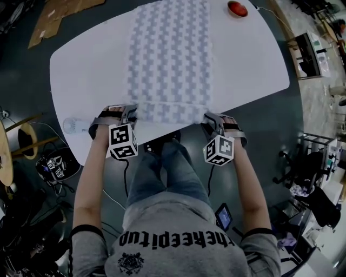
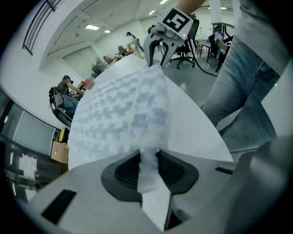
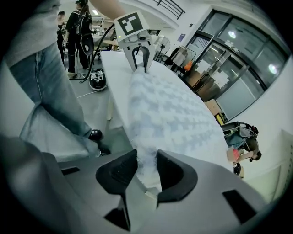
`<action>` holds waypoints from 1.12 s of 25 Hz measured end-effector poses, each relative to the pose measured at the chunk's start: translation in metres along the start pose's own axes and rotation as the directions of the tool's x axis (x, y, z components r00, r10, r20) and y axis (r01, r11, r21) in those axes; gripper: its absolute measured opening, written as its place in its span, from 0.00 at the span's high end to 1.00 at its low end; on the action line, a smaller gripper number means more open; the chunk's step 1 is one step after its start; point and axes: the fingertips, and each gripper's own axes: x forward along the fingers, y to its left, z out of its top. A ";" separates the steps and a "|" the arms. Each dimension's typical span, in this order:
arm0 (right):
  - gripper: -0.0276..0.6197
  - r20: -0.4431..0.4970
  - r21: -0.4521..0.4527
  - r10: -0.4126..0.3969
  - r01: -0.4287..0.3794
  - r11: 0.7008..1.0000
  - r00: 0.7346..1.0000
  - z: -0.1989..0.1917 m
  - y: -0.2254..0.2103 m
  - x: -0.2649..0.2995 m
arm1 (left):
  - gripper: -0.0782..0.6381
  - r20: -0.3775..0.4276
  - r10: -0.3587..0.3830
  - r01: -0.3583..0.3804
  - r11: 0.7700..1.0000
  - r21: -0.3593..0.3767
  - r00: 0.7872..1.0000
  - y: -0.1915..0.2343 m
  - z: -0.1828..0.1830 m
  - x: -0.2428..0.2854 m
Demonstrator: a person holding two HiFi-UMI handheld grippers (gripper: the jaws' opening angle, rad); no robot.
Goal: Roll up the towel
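Checkered towel lies flat on the white desk. Left gripper and right gripper have their fingers pinched on its near corners (one each), probably so the roll starts even.

Towel nubby waffle cloth; table smooth matt

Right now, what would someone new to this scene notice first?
A long checkered towel lies spread down the middle of the white table. At its near end the left gripper and right gripper each pinch a corner. A red round object sits at the table's far edge, right of the towel.
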 end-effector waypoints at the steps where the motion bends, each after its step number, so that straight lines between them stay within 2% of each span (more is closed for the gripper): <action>1: 0.78 0.004 -0.003 -0.009 0.009 1.000 1.000 0.001 -0.003 -0.002 | 0.76 -0.011 0.005 -0.005 1.000 -0.002 1.000 0.000 -0.001 0.000; 3: 0.88 0.015 -0.005 -0.021 0.022 1.000 1.000 0.003 -0.007 -0.005 | 0.83 -0.015 0.004 -0.004 1.000 -0.019 1.000 -0.004 -0.001 -0.005; 5: 0.91 0.022 0.004 -0.001 0.001 1.000 1.000 0.004 -0.008 -0.009 | 0.84 -0.004 -0.016 0.016 0.999 -0.048 1.000 -0.012 -0.001 -0.010; 8: 0.91 0.030 0.041 0.084 -0.085 0.996 0.996 0.004 -0.002 -0.015 | 0.85 0.033 -0.044 0.047 0.995 -0.088 0.998 -0.025 0.000 -0.018; 10: 0.92 0.040 0.098 0.155 -0.158 0.983 0.987 0.004 0.001 -0.019 | 0.85 0.074 -0.082 0.092 0.985 -0.143 0.994 -0.032 0.002 -0.021; 11: 0.92 0.048 0.142 0.195 -0.200 0.970 0.980 0.003 0.002 -0.021 | 0.85 0.101 -0.112 0.129 0.974 -0.185 0.989 -0.035 0.003 -0.022; 13: 0.92 0.071 0.243 0.276 -0.285 0.927 0.959 0.002 0.001 -0.024 | 0.85 0.160 -0.175 0.214 0.937 -0.276 0.972 -0.037 0.004 -0.024; 16: 0.92 0.110 0.350 0.333 -0.350 0.869 0.937 0.001 -0.009 -0.021 | 0.85 0.231 -0.240 0.313 0.876 -0.366 0.943 -0.033 0.004 -0.024; 19: 0.92 0.113 0.391 0.348 -0.364 0.845 0.931 0.000 -0.022 -0.014 | 0.85 0.270 -0.303 0.395 0.818 -0.418 0.914 -0.026 0.003 -0.021; 22: 0.92 0.096 0.392 0.356 -0.365 0.845 0.929 0.001 -0.035 -0.006 | 0.85 0.264 -0.322 0.414 0.769 -0.488 0.909 -0.010 0.001 -0.019; 25: 0.91 0.082 0.381 0.354 -0.358 0.853 0.932 0.002 -0.046 0.002 | 0.85 0.248 -0.323 0.407 0.749 -0.523 0.913 0.001 -0.002 -0.013; 28: 0.90 0.071 0.368 0.350 -0.351 0.861 0.934 0.002 -0.054 0.009 | 0.85 0.222 -0.330 0.398 0.765 -0.506 0.917 0.005 -0.004 -0.006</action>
